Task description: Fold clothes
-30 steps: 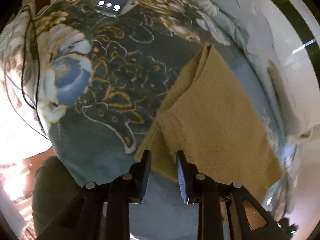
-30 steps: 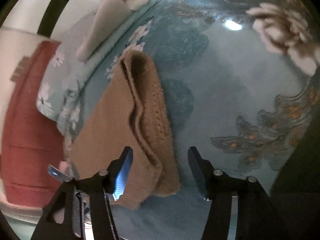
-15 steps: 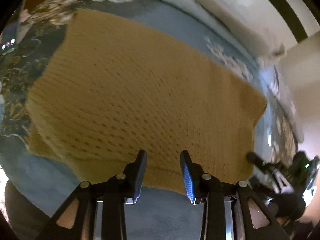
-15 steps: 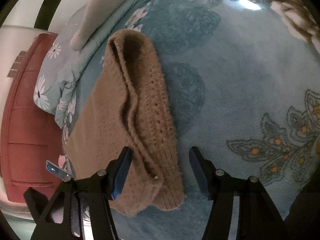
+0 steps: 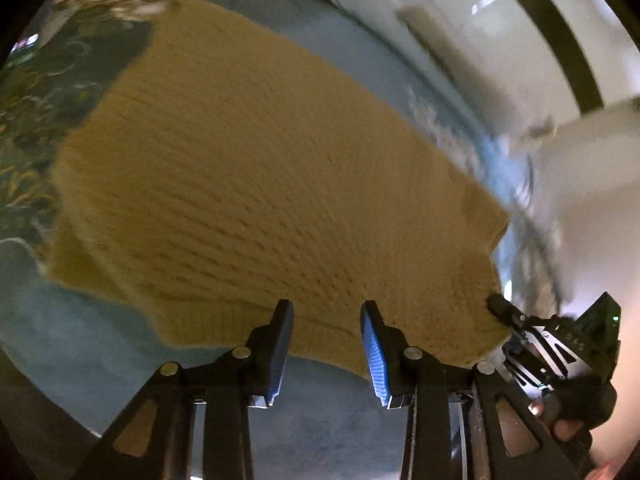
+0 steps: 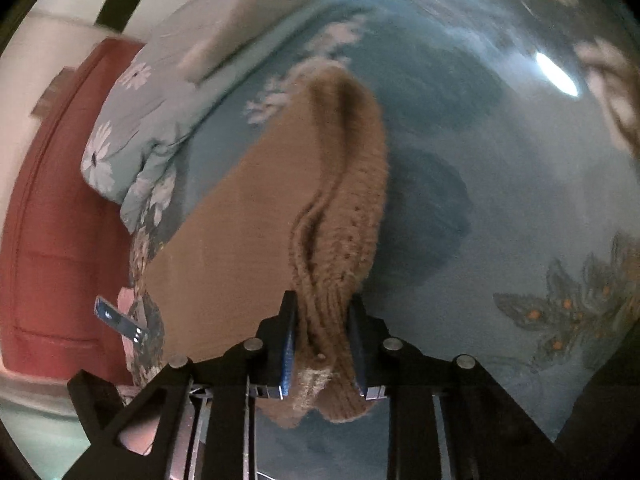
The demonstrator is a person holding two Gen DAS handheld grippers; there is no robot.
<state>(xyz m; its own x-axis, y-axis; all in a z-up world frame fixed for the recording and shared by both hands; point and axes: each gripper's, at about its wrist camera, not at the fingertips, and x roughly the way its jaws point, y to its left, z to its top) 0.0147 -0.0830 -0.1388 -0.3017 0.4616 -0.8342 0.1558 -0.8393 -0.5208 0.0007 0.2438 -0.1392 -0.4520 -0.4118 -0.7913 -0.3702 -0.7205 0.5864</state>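
A tan knitted sweater (image 5: 256, 184) lies folded flat on a blue floral bedspread (image 5: 72, 332). My left gripper (image 5: 326, 320) is open, its fingertips over the sweater's near hem, nothing between them. My right gripper (image 6: 322, 324) is shut on the sweater's folded edge (image 6: 344, 200), which bunches between the pads. In the left wrist view the right gripper (image 5: 516, 320) shows at the sweater's right corner.
A floral pillow (image 6: 152, 120) and a red headboard (image 6: 52, 220) lie left of the sweater in the right wrist view. A phone (image 6: 120, 322) lies beyond the sweater's far side. A white wall (image 5: 520, 60) rises behind the bed.
My right gripper has closed on the sweater's folded edge. My left gripper swung from the sweater's side to its near hem and opened a little wider.
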